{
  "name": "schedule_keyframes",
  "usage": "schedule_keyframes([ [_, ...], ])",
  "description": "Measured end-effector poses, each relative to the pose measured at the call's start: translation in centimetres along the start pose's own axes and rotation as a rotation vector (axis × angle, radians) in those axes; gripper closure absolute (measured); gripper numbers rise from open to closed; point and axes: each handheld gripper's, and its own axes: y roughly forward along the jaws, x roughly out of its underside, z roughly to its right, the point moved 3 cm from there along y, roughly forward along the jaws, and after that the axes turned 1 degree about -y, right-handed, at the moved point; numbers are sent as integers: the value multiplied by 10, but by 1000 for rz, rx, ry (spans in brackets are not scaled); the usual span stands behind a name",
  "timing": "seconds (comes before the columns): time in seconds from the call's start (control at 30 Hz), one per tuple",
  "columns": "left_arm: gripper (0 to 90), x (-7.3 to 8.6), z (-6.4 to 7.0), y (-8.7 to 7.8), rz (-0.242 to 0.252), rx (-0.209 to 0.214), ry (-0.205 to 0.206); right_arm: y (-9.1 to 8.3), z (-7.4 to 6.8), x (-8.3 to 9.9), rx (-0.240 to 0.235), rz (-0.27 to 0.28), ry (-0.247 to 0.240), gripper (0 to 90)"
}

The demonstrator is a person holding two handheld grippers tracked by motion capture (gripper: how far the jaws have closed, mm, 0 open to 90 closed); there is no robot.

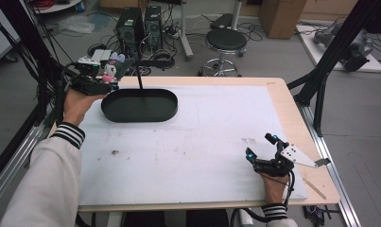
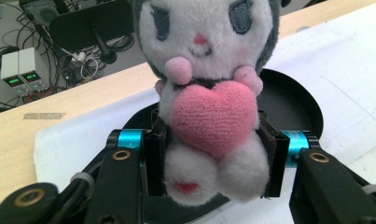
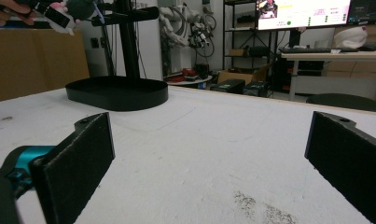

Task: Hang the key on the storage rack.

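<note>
A small plush toy (image 2: 209,93), white and grey with a pink heart on its front, sits upright between the jaws of my left gripper (image 2: 213,158), which is shut on its body. In the high view the left gripper (image 1: 99,79) holds the plush toy (image 1: 110,70) above the table's far left corner, just left of a black oval tray (image 1: 140,105) with an upright post and crossbar (image 1: 140,71). My right gripper (image 1: 260,147) rests low at the table's near right, open, with nothing between its pads (image 3: 83,154). The tray (image 3: 118,95) lies far ahead of it.
A white foam mat (image 1: 193,142) covers most of the wooden table (image 1: 292,113). A black stool (image 1: 225,42), computer towers (image 1: 131,28) and cables stand on the floor beyond the far edge. Black frame struts (image 1: 330,56) rise at the right.
</note>
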Motion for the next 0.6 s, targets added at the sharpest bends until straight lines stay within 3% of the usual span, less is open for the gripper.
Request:
schedule_keyframes([
  [0.6, 555, -2, -5, 12, 36, -17, -34, 0, 0, 0, -2, -1, 9, 3],
])
